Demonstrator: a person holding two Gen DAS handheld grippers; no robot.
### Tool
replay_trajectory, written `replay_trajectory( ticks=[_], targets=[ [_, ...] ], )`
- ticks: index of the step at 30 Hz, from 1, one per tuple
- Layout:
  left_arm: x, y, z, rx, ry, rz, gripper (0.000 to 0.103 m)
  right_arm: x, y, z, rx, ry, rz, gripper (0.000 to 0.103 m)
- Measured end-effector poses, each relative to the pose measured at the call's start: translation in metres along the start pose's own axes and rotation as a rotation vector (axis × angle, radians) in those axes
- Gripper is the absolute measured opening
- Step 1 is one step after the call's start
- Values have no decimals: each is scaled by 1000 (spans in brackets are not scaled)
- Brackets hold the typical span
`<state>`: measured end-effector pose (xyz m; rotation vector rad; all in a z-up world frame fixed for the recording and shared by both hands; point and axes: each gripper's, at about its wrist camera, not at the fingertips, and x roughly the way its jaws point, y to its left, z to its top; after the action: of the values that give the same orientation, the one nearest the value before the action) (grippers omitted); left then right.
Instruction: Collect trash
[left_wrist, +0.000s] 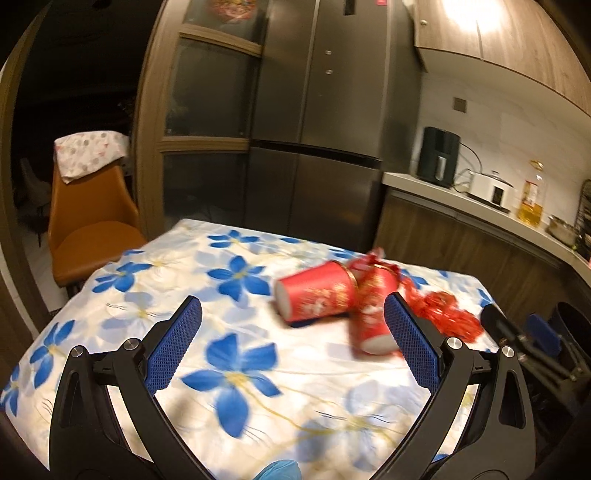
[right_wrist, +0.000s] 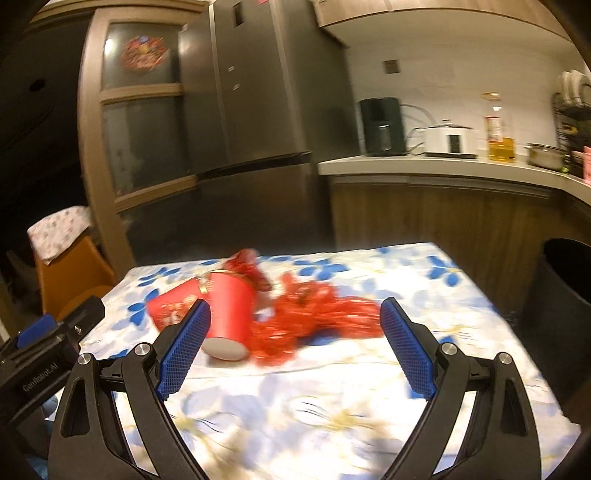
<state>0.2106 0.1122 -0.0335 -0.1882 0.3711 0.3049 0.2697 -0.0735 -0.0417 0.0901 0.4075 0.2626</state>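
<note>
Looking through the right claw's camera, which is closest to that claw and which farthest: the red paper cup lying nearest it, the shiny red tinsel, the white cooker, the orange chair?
1. Red paper cup, on its side beside the right claw's left finger.
2. Red tinsel, just behind, mid-table.
3. Orange chair, beyond the table's left edge.
4. White cooker, on the far counter.

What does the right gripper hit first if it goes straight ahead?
Probably the red tinsel pile, lying between the open right gripper fingers' line; the red cup sits just left by the left finger. Depth is blurred.
</note>
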Motion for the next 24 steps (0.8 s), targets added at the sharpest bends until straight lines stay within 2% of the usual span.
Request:
replay_trajectory(
  ticks=[5, 11, 14, 19, 21, 24],
  targets=[
    [11, 19, 8, -18, -8, 20, 97, 34, 32, -2, -33, 43, 40, 90],
    [25, 32, 13, -20, -1, 13, 97, 76, 54, -8, -81, 116, 37, 89],
    [32, 37, 15, -15, 0, 9, 97, 93, 59, -11, -94, 174, 39, 77],
    [46, 47, 18, -33, 16, -14, 97, 109, 63, -14, -104, 229, 47, 66],
    [53, 49, 20, -34, 19, -33, 97, 113, 64, -17, -110, 248, 45, 56],
    [59, 48, 22, -26, 19, -35, 97, 113, 63, -17, -108, 248, 56, 54]
  ],
)
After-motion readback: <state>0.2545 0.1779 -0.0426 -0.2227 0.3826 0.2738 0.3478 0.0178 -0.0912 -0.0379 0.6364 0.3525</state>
